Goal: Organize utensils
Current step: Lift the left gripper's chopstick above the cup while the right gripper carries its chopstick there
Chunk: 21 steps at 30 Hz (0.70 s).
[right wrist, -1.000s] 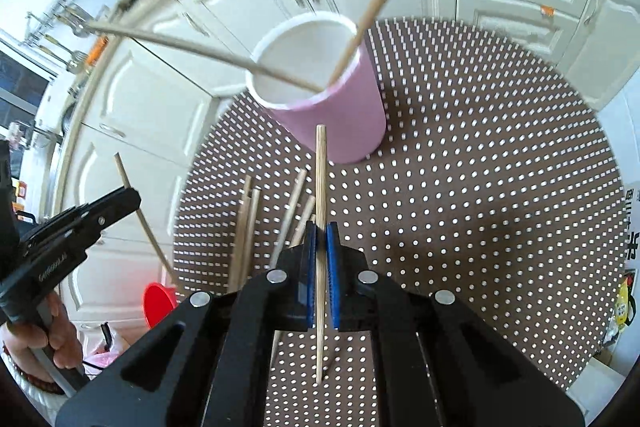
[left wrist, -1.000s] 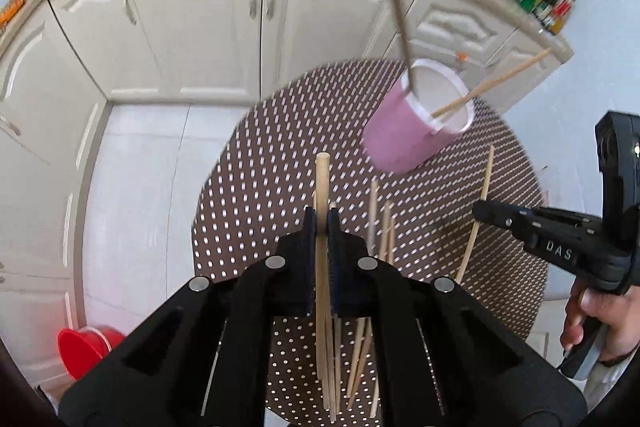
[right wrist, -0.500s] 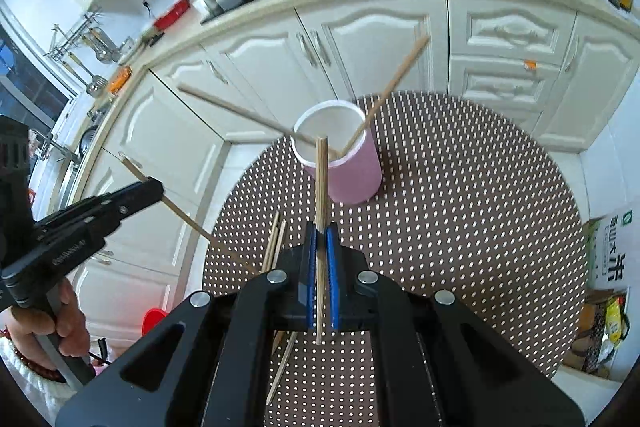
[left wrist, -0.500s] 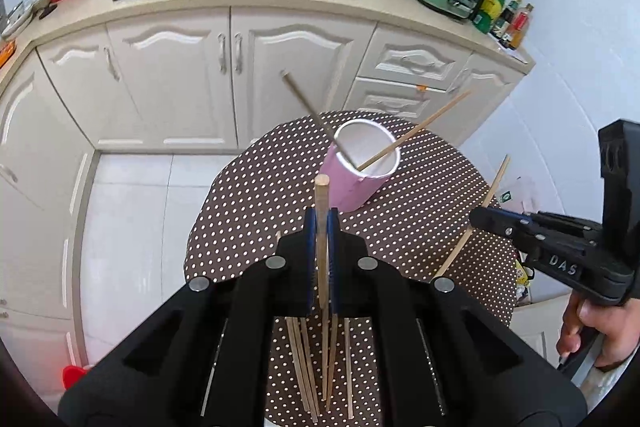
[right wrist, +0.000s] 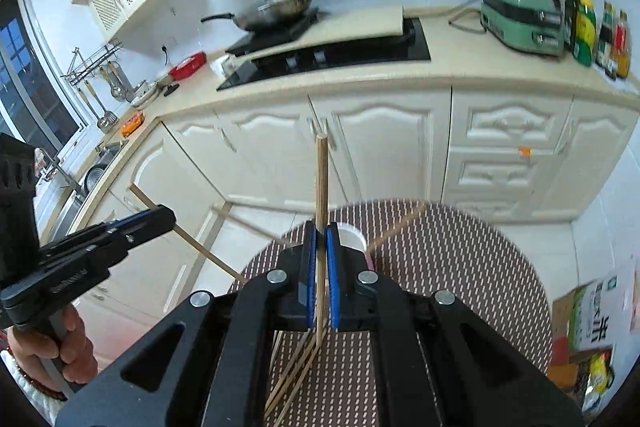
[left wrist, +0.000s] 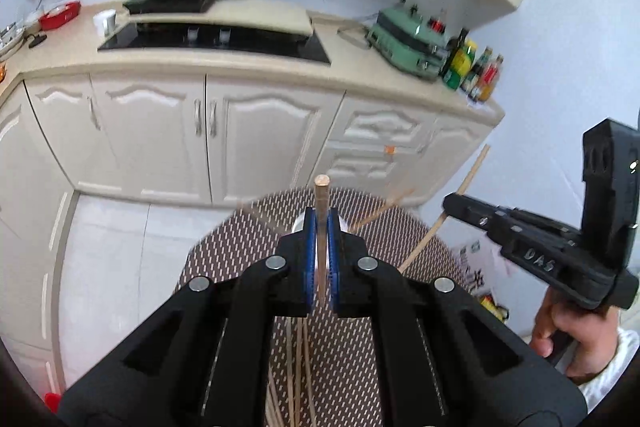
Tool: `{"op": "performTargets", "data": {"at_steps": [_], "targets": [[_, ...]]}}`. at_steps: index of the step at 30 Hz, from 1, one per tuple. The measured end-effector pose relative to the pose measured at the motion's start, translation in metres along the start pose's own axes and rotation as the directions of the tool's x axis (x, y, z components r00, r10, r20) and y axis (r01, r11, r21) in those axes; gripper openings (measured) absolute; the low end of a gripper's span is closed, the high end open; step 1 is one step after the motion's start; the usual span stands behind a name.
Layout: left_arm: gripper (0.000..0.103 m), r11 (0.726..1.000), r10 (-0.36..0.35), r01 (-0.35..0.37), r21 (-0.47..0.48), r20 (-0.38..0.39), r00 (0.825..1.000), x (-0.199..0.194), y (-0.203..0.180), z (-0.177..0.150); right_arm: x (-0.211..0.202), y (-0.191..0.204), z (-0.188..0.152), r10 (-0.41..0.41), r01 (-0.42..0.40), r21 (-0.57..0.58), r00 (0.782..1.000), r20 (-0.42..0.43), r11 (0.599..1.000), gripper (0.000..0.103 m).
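Two chopsticks had been lifted clear of the table [right wrist: 460, 259]: left gripper [left wrist: 321, 227] clamped one chopstick [left wrist: 321, 195], right gripper [right wrist: 320, 231] another [right wrist: 321, 179], both above the cup [right wrist: 352, 233], ready to drop in

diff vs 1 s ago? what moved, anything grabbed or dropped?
Both grippers rose and tilted up: cup and table slid down the views, stove and counter came in. Nothing grabbed or released. Left gripper stays clamped on its chopstick, right gripper on its chopstick. Loose chopsticks still lie on the table.
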<state>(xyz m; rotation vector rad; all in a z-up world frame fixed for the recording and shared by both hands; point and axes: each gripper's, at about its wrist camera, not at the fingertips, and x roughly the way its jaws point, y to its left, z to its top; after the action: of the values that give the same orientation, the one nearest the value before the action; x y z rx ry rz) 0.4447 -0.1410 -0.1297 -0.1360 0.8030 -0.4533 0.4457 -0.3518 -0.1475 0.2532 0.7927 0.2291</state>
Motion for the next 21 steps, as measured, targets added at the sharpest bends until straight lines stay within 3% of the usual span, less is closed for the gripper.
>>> {"op": "performTargets", "data": {"at_steps": [8,21], "targets": [[0.006,1.0,0.009,-0.007,-0.02,0.107,0.994,-0.002,-0.003,0.03,0.007,0.001,0.027,-0.007,0.01,-0.038,0.997,0.082,0.999,0.004],[0.006,0.998,0.05,-0.049,-0.032,0.034,0.998,0.042,0.002,0.018,0.037,-0.003,0.024,-0.025,0.031,-0.068,0.996,0.087,0.997,0.004]]}}
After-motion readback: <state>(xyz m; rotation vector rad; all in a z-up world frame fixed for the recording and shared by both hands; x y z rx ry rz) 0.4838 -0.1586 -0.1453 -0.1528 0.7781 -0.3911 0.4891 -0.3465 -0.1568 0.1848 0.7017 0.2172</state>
